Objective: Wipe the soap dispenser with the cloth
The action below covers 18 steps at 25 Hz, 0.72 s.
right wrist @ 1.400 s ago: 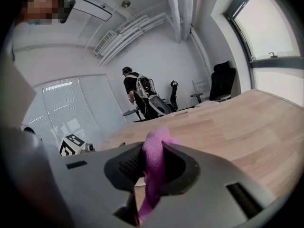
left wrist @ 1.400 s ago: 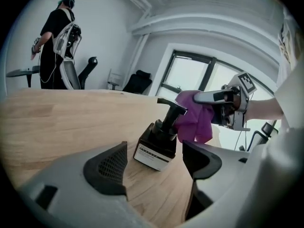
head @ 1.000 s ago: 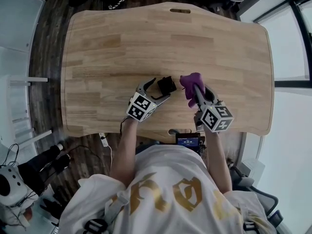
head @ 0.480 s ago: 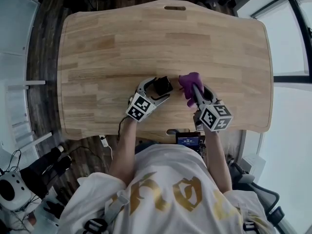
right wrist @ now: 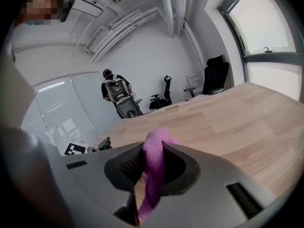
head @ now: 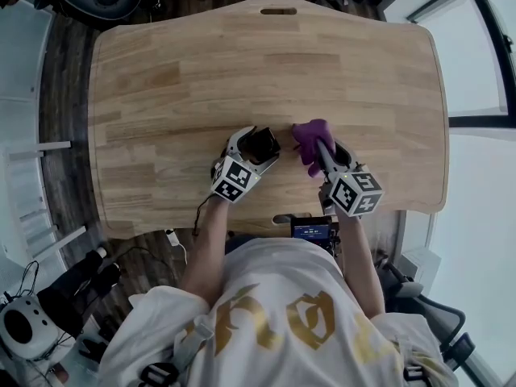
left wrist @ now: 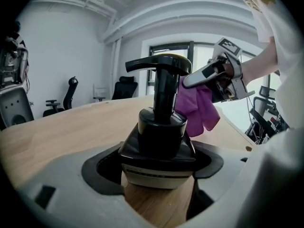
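Seen from above, the soap dispenser (head: pixel 263 141) is mostly hidden inside the left gripper (head: pixel 259 146), whose 2 jaws clamp its base close to the near edge of the surface (head: pixel 161 79). It is black, with a long pump spout and a pale band low down. The right gripper (head: pixel 324 150) pinches a purple cloth (head: pixel 310 138) just right of it; whether they touch is unclear.
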Tool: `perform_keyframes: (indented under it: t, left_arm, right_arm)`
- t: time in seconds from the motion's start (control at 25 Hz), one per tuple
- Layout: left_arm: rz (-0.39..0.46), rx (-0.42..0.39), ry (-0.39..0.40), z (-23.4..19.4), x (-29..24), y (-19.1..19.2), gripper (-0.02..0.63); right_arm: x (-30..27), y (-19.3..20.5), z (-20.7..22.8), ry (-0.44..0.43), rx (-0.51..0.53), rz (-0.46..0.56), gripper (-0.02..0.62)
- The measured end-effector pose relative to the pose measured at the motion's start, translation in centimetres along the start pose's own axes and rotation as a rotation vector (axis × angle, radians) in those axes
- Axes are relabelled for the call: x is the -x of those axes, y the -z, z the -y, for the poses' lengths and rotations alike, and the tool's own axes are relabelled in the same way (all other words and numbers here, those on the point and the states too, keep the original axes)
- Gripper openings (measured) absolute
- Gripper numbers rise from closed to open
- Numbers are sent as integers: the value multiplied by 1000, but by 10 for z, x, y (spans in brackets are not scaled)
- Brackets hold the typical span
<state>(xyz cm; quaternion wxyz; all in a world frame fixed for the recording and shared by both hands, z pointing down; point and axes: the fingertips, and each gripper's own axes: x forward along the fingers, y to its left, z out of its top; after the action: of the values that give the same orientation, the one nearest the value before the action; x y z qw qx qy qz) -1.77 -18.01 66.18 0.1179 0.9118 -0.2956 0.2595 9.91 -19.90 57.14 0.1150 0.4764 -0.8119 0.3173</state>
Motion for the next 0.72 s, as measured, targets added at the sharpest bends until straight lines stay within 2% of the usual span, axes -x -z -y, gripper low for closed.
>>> perform_keyframes:
  t: [0.48, 0.6, 0.72]
  left_arm:
    - [32, -10, -74, -6, 1, -2, 360]
    - [25, -14, -64, -6, 1, -2, 360]
    - [16, 20, -40, -7, 2, -2, 360]
  right_arm:
    - [-4, 1, -2, -11, 1, -11, 61]
    - [-4, -1, -4, -15, 3, -8, 61]
    - [-3, -1, -5, -19, 4, -7, 61]
